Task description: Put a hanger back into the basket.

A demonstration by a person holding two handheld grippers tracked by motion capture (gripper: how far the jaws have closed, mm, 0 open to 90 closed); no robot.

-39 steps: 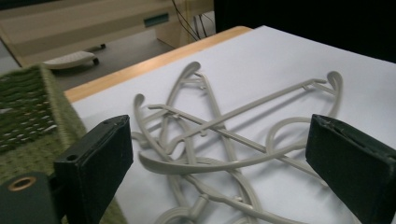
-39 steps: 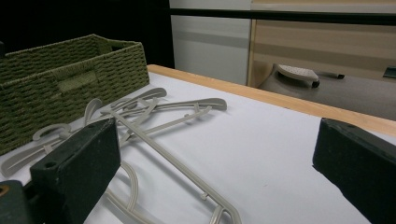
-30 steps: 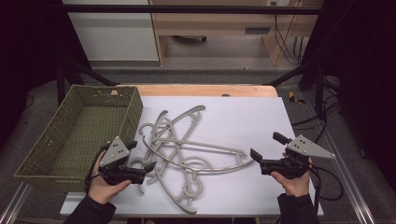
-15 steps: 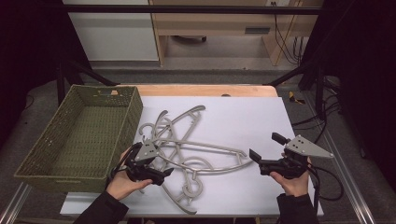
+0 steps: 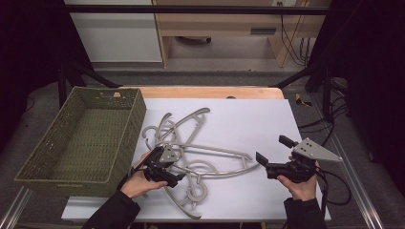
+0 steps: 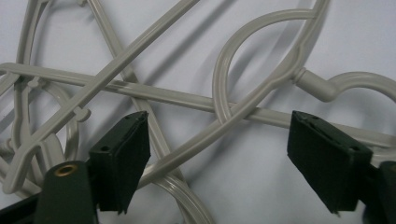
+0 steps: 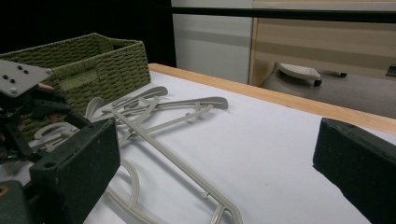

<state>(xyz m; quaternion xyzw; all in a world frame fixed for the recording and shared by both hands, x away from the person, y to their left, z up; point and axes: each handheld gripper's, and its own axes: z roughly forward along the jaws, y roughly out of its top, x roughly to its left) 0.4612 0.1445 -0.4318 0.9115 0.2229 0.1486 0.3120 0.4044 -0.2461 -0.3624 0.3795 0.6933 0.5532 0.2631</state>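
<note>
A tangle of several grey plastic hangers [image 5: 200,143] lies on the white table, left of centre. My left gripper [image 5: 166,167] hangs low over the pile's near left part, right beside the basket. In the left gripper view it [image 6: 224,156] is open, its jaws straddling crossed hanger bars [image 6: 224,105] without touching them. My right gripper [image 5: 272,150] is held open at the right, just past the tip of the nearest hanger, with nothing between its jaws [image 7: 219,177]. The right gripper view also looks across the hangers [image 7: 154,109] to the left gripper [image 7: 23,93].
A green woven basket [image 5: 136,121] stands at the table's left, with nothing in it; it also appears in the right gripper view [image 7: 107,56]. The wooden table edge [image 5: 205,92] runs along the back. Bare white surface [image 5: 258,119] stretches right of the hangers.
My left gripper has moved right from beside the basket onto the hanger pile and dropped lower. The right gripper has barely shifted. The hangers lie as before.
</note>
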